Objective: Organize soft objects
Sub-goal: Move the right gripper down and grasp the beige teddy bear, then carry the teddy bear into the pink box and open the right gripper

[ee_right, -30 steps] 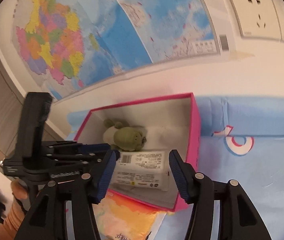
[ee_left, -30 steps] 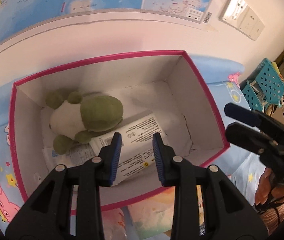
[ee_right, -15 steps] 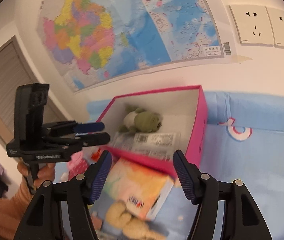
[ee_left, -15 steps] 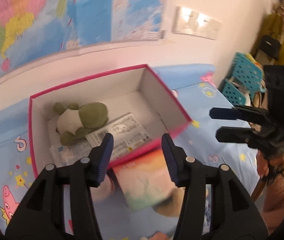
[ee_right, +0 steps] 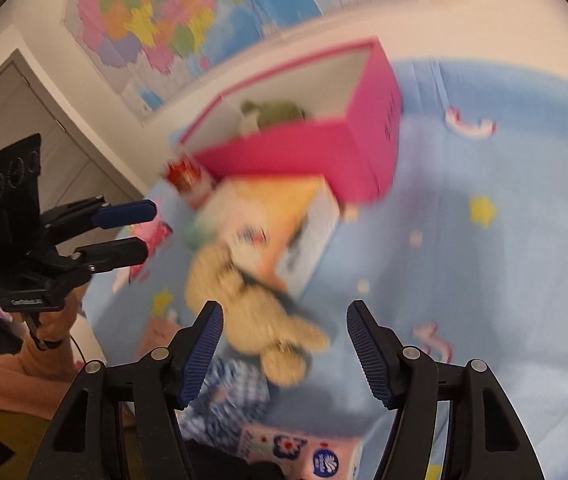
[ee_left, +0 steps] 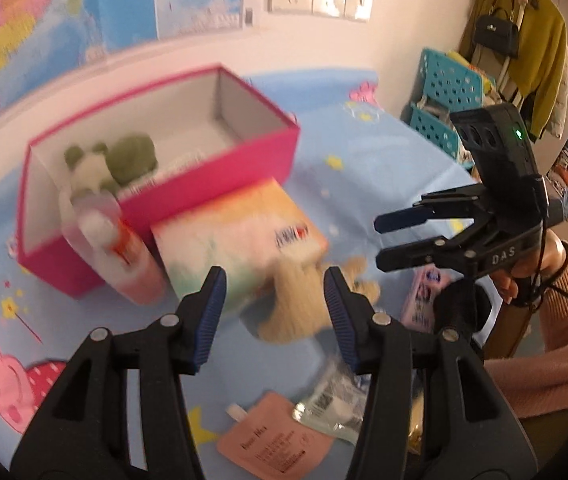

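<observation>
A pink box (ee_left: 204, 196) (ee_right: 303, 152) stands on the blue sheet and holds a green plush (ee_left: 128, 156) (ee_right: 276, 112) and a white packet. In front of it lie a colourful tissue pack (ee_left: 236, 236) (ee_right: 268, 216) and a beige teddy bear (ee_left: 303, 304) (ee_right: 252, 304). My left gripper (ee_left: 276, 300) (ee_right: 150, 229) hovers open over the teddy and the pack, empty. From the other side my right gripper (ee_right: 284, 332) (ee_left: 377, 240) also stands open above the teddy, with nothing held. Motion blurs both views.
A bottle (ee_left: 124, 256) (ee_right: 188, 176) stands against the box's front. A pink pouch (ee_left: 272, 448), a clear packet (ee_left: 335, 400), a small pink pack (ee_left: 423, 292) and checked cloth (ee_right: 224, 392) lie near. Blue baskets (ee_left: 447, 92) and hanging coats are at the right.
Both grippers drew back from over the box to the things in front of it. The left jaws widened and the white packet stays in the box. The right gripper sank toward the teddy.
</observation>
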Action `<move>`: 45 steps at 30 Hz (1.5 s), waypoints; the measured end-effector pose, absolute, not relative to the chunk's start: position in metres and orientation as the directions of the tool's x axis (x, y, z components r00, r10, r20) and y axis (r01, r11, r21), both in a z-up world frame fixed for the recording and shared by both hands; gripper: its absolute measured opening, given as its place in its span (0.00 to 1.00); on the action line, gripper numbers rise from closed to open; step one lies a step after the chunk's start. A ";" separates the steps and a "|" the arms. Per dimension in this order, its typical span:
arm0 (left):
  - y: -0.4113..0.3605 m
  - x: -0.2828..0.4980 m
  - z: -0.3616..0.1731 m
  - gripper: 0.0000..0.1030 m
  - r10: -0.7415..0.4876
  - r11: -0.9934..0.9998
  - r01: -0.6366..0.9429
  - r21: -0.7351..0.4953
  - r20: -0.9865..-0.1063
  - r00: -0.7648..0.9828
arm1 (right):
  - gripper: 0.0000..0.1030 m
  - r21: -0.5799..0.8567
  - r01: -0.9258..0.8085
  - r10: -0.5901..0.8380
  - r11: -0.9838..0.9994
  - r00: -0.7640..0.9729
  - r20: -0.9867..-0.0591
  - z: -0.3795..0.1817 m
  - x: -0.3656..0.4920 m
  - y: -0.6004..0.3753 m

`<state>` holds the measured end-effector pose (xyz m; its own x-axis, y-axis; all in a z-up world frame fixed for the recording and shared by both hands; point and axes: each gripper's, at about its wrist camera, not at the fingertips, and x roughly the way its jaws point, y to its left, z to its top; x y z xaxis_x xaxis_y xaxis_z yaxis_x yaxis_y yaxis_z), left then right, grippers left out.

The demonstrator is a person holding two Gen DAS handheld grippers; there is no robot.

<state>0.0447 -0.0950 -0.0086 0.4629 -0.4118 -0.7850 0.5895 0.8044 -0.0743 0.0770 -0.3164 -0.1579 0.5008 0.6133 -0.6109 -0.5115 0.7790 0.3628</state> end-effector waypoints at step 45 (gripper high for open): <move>-0.088 0.057 0.028 0.35 -0.511 0.809 0.551 -0.206 -0.709 0.485 | 0.12 0.283 -0.616 0.668 0.735 0.586 -0.459 -0.083 0.073 -0.305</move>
